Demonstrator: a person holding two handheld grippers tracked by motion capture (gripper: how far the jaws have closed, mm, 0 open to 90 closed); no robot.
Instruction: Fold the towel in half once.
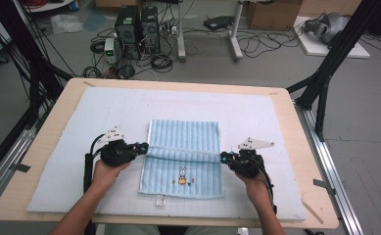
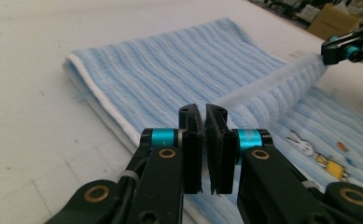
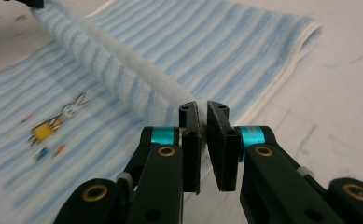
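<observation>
A light blue striped towel [image 1: 185, 134] with a small rabbit picture [image 1: 182, 175] lies flat in the middle of the padded table. A raised ridge of towel [image 1: 183, 152] stretches across it between my two grippers. My left gripper [image 1: 141, 147] is shut on the ridge's left end, with the towel [image 2: 170, 70] running away from the tips of that left gripper [image 2: 203, 112]. My right gripper [image 1: 224, 157] is shut on the right end, and the towel [image 3: 193, 42] rises from the tips of the right gripper [image 3: 203, 109] toward the far side. The other gripper [image 2: 345, 49] holds the far end.
A pale blue pad [image 1: 80, 122] covers most of the wooden table [image 1: 305, 147]. A small white tag [image 1: 161, 200] lies near the front edge below the towel. Computers [image 1: 136, 27] and cables sit on the floor beyond the table.
</observation>
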